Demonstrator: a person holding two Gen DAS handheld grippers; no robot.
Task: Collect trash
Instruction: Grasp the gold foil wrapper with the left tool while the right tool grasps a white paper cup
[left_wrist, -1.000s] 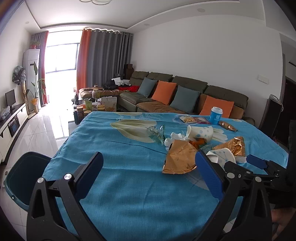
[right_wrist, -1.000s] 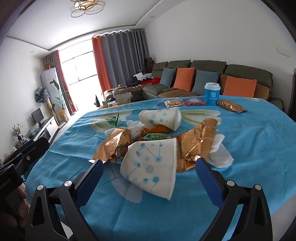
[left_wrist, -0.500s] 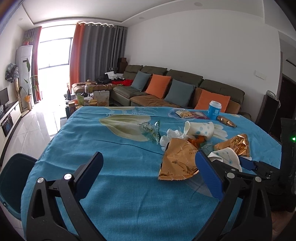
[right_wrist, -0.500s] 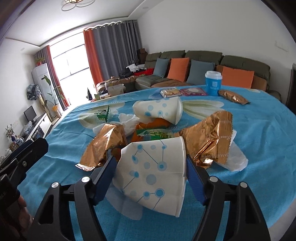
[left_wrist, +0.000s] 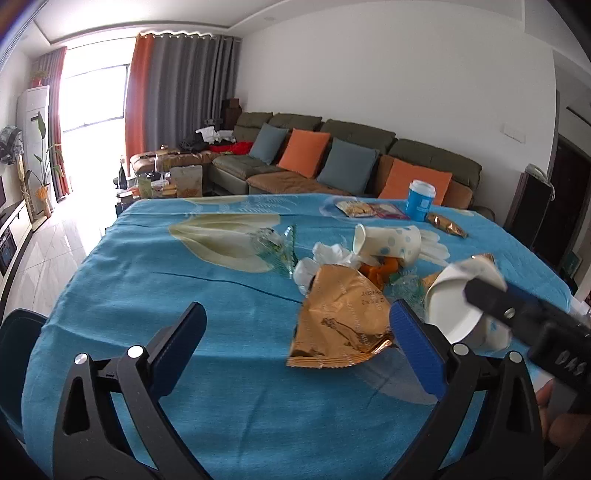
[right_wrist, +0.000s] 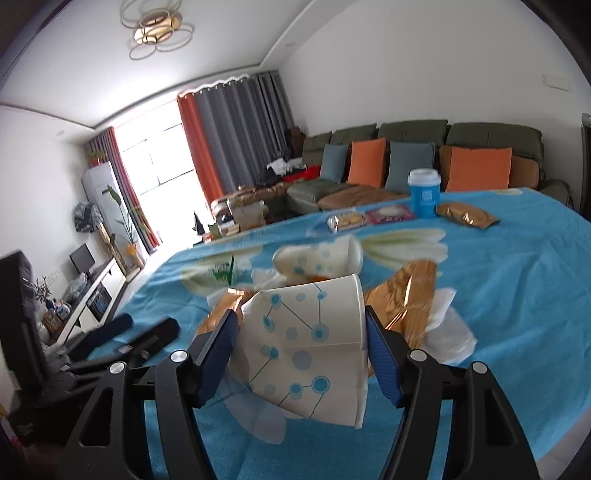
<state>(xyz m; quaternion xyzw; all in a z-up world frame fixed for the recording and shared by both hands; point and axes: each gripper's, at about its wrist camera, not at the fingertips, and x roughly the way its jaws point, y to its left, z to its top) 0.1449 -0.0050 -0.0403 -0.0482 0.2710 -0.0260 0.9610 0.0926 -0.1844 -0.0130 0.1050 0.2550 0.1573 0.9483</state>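
Right gripper: the right gripper (right_wrist: 301, 343) pinches a crushed paper cup (right_wrist: 306, 350); its jaws have just been closing, and both blue pads now press the cup's sides, which are creased flat.
Cup in hand: it looks lifted just clear of the blue tablecloth (right_wrist: 517, 295), rim toward the left gripper's camera, where it shows beside the black finger of the right gripper (left_wrist: 491, 299).
Left gripper: the left gripper (left_wrist: 295, 347) is spread wide with nothing between its pads; it hangs over the near part of the table, pointing at the pile.
Trash pile: a gold foil wrapper (left_wrist: 340, 317) lies just beyond the left gripper; behind it are a second paper cup (left_wrist: 388, 242) on its side, crumpled tissues (left_wrist: 328, 254), some orange scraps (left_wrist: 384, 267) and a clear plastic wrapper (left_wrist: 275, 245).
More foil: another gold wrapper (right_wrist: 410, 295) and a white tissue (right_wrist: 447, 328) lie to the right of the held cup.
Far edge: a blue lidded cup (left_wrist: 420, 201) stands upright, with snack packets (left_wrist: 356, 208) and a small gold packet (left_wrist: 445, 225) beside it; whether these count as trash I cannot tell.
Bin: a dark blue bin (left_wrist: 18, 354) sits on the floor off the table's left edge.
Progress: early, as I judge it; one cup is gripped and not yet binned, and nearly all the pile remains on the table.
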